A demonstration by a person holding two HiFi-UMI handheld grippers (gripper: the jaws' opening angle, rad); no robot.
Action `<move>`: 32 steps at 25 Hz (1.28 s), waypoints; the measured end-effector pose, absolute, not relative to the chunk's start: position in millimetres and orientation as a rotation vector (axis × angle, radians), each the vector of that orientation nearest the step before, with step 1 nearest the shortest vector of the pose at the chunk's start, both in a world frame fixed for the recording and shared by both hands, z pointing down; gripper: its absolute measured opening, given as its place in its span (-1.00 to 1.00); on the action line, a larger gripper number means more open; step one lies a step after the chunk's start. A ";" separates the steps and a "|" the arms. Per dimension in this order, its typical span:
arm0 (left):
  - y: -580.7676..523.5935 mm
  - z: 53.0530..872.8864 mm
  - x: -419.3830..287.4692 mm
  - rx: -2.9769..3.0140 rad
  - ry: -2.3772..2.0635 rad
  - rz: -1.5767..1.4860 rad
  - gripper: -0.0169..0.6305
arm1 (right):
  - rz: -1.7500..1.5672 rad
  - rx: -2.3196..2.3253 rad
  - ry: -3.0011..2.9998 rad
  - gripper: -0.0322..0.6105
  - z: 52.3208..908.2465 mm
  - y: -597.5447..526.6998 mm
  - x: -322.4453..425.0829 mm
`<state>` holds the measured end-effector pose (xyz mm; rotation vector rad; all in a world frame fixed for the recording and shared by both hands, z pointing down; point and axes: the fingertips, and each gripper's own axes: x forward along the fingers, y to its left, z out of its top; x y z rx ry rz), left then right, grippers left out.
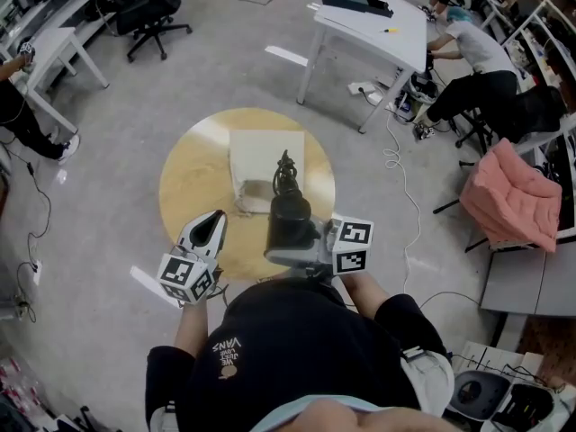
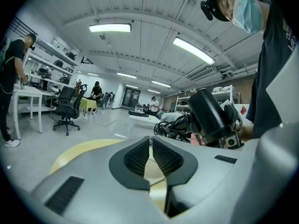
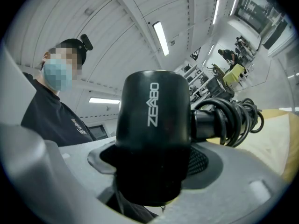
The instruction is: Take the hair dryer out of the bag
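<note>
My right gripper (image 1: 290,247) is shut on a black hair dryer (image 1: 290,214), which it holds in the air over the near part of the round yellow table (image 1: 193,183). In the right gripper view the hair dryer (image 3: 154,125) fills the jaws, and its coiled cord (image 3: 229,120) hangs off to the right. Behind it, a white bag (image 1: 261,156) lies flat on the table. My left gripper (image 1: 214,221) hovers at the table's near left edge. Its pads (image 2: 140,155) are almost together with nothing between them. From there the hair dryer (image 2: 212,115) shows at the right.
A white desk (image 1: 378,21) stands at the back right, with a person seated beside it (image 1: 477,57). A black office chair (image 1: 148,12) is at the back left. A chair under a pink cloth (image 1: 513,196) sits to the right, and a cable (image 1: 396,160) trails on the floor.
</note>
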<state>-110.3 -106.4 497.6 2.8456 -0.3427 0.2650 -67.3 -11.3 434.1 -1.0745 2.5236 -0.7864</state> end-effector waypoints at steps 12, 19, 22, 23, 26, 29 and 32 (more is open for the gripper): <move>-83.9 480.7 -123.6 2.911 -0.331 0.227 -0.87 | -0.790 -1.072 2.504 0.22 436.2 -7.3 -77.9; -72.4 476.2 -122.7 2.937 -0.285 0.206 -0.87 | -0.801 -1.058 2.520 0.22 444.7 -3.2 -94.6; -68.3 476.6 -123.5 2.929 -0.274 0.212 -0.87 | -0.812 -1.054 2.522 0.22 445.4 -1.2 -98.2; -66.7 478.5 -124.0 2.924 -0.271 0.217 -0.87 | -0.816 -1.053 2.523 0.22 446.3 -0.3 -99.7; -61.9 484.5 -124.7 2.914 -0.271 0.231 -0.87 | -0.825 -1.051 2.522 0.22 450.0 3.3 -102.7; -58.1 484.8 -122.5 2.917 -0.262 0.230 -0.88 | -0.831 -1.052 2.524 0.22 452.2 6.0 -103.0; -54.5 484.7 -120.2 2.918 -0.256 0.234 -0.88 | -0.840 -1.052 2.522 0.22 452.9 8.3 -102.5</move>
